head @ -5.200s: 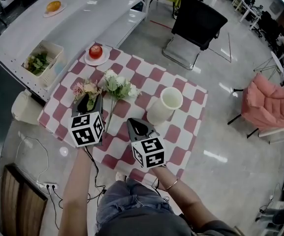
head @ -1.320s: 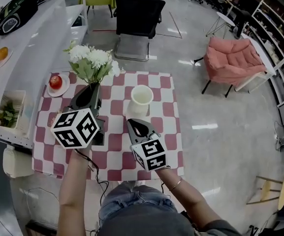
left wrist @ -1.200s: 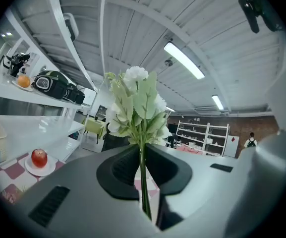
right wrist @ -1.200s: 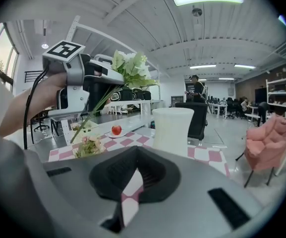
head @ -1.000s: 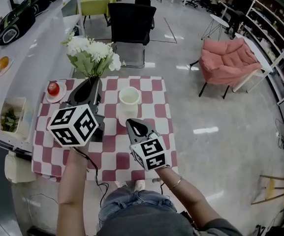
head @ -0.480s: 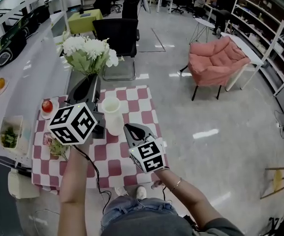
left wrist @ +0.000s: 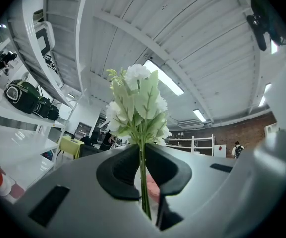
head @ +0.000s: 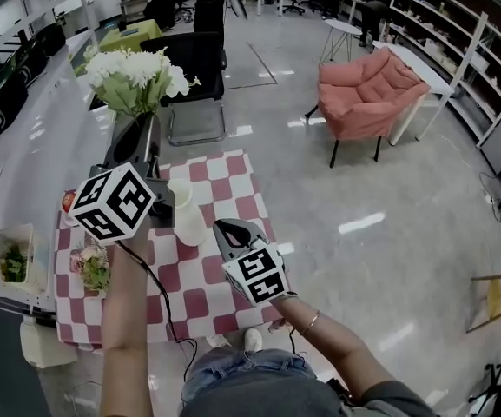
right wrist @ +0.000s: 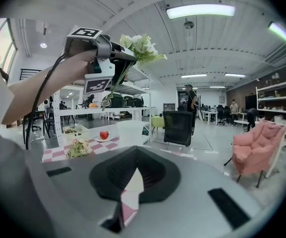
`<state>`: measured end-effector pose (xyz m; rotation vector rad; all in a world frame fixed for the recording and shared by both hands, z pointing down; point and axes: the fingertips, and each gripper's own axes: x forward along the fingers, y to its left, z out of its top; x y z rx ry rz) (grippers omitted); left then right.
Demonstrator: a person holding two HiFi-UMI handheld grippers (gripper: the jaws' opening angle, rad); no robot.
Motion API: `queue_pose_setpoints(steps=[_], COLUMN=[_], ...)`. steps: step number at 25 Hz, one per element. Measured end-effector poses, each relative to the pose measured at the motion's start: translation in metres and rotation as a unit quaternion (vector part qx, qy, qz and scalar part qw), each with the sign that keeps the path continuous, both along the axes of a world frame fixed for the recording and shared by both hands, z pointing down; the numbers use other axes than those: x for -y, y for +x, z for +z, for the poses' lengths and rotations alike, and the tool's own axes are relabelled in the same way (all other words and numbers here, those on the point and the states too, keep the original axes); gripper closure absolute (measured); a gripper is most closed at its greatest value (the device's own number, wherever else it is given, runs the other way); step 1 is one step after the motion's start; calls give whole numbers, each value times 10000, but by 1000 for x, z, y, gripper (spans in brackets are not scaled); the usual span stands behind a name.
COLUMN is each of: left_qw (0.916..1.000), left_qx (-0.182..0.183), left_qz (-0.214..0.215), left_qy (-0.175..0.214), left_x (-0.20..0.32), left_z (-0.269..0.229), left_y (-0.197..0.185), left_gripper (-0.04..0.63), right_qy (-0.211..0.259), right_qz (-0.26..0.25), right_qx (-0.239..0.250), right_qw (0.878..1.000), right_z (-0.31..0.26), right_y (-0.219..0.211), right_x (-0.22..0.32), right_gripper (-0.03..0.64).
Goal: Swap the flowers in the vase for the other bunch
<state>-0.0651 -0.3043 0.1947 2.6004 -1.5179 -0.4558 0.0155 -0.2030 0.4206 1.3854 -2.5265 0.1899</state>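
My left gripper (head: 141, 127) is shut on the stems of the white flower bunch (head: 131, 74) and holds it upright, high above the checked table (head: 224, 185). In the left gripper view the thin green stems (left wrist: 143, 182) run between the closed jaws, with the blooms (left wrist: 137, 100) above. The white vase (head: 187, 214) stands on the table just right of the left gripper's marker cube. The pink bunch (head: 89, 268) lies at the table's left edge. My right gripper (head: 232, 229) hovers near the vase, shut and holding nothing. From the right gripper view the vase (right wrist: 131, 133) stands ahead and the left gripper (right wrist: 125, 53) is raised.
A red apple on a plate (head: 67, 201) sits at the table's far left corner. A white basket of greens (head: 11, 263) rests on the long white counter (head: 24, 146) to the left. A black chair (head: 196, 68) stands behind the table and a pink armchair (head: 367, 94) to the right.
The left gripper has lifted the white bunch higher and carried it along. Five seconds ago both bunches lay on the table; the pink one lies there alone. The right gripper has shifted slightly.
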Motion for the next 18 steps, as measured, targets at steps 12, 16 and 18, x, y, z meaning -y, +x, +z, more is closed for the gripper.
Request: queue_pose_setpoints(steps=[12,16,18], left_qw=[9999,9999,9998], left_qx=[2,-57,-112], left_qz=[132,148,168], left_qy=[33,7,-27], left_x=[46,54,57], left_z=[-1,13,21], left_y=[18,14,10], left_gripper=[549,549,549], right_qy=[-100,-134,-139], right_qz=[66,97,123], right_qx=[-48,-41,-54], right_qw=[9999,9999,9998], right_z=[2,11,16], right_y=[8,5,1], right_x=[29,34,36], right_gripper=[607,607,607])
